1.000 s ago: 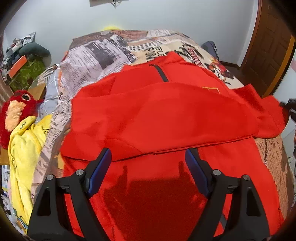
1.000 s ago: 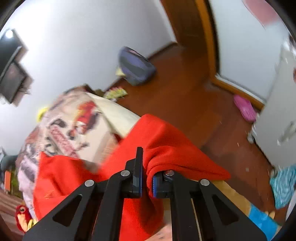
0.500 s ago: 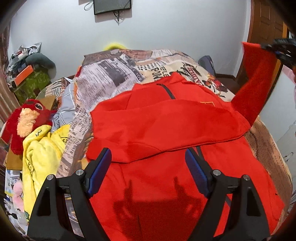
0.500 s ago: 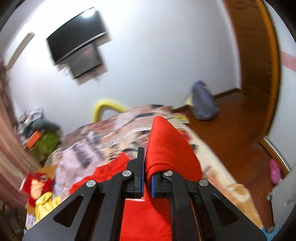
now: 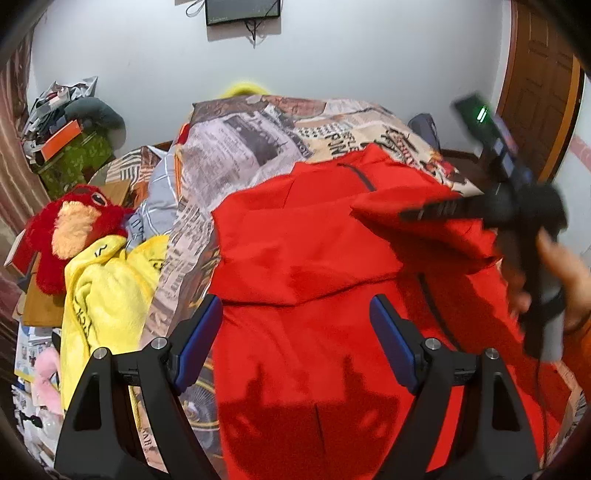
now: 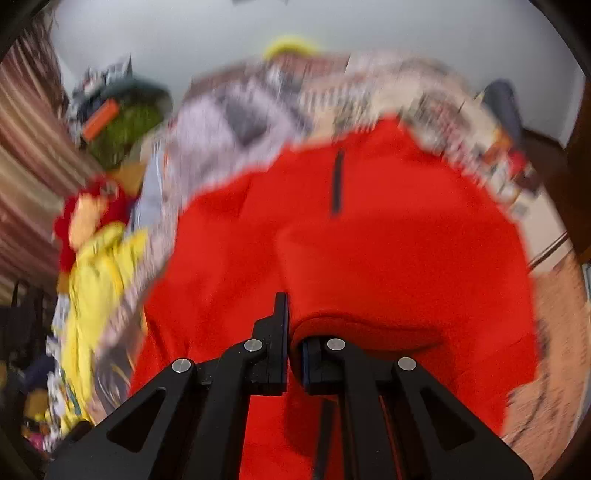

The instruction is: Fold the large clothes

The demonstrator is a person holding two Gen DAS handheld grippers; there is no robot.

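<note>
One large red zip-front fleece garment [image 5: 314, 258] lies spread across one bed covered by a newspaper-print bedspread [image 5: 258, 140]. Left of it sit one red plush toy with an orange face [image 5: 74, 229] and one crumpled yellow towel-like cloth [image 5: 107, 291]. One dark wall-mounted screen [image 5: 242, 11] hangs on the far wall, and one brown wooden door [image 5: 535, 96] stands at far right. Two black two-finger grippers appear: the left gripper [image 5: 295, 332] near, the right gripper [image 6: 293, 332] clamping red fabric.

Ahead of me: newspaper-print bedspread [image 5: 258, 147] over bed. To my left: red plush toy [image 5: 70, 229], touching yellow towel [image 5: 107, 291]. Wall-mounted screen [image 5: 242, 11] above. Wooden door [image 5: 539, 92] far right; clutter pile [image 5: 66, 129] far left.
</note>
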